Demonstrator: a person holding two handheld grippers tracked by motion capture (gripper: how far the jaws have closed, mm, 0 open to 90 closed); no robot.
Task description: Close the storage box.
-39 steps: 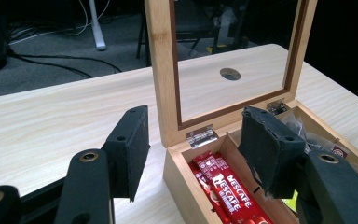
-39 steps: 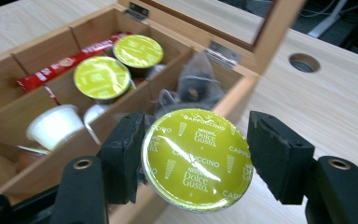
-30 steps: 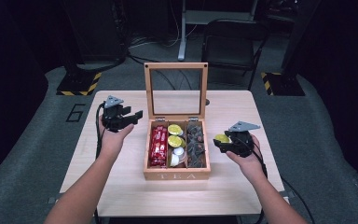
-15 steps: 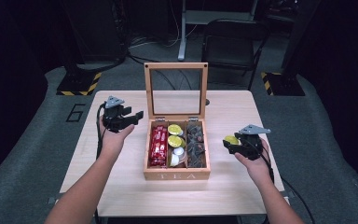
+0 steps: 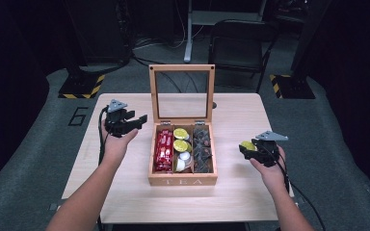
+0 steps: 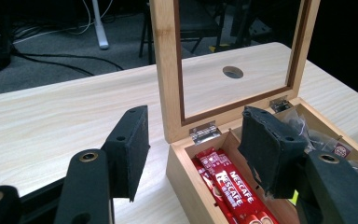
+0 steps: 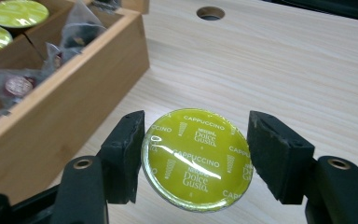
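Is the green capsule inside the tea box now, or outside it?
Outside. The right tool is shut on the green capsule above the bare table, to the side of the tea box.

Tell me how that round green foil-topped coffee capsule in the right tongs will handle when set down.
The round green foil-topped coffee capsule looks light and rigid. Its glossy lid may slip between the right tongs. Set on its round edge it would probably roll across the pale wooden table; flat, it should sit steady.

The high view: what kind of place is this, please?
Probably a recording studio or lab: a light wooden table on grey floor, black-and-yellow hazard-striped bases, loose floor cables, a black folding chair behind.
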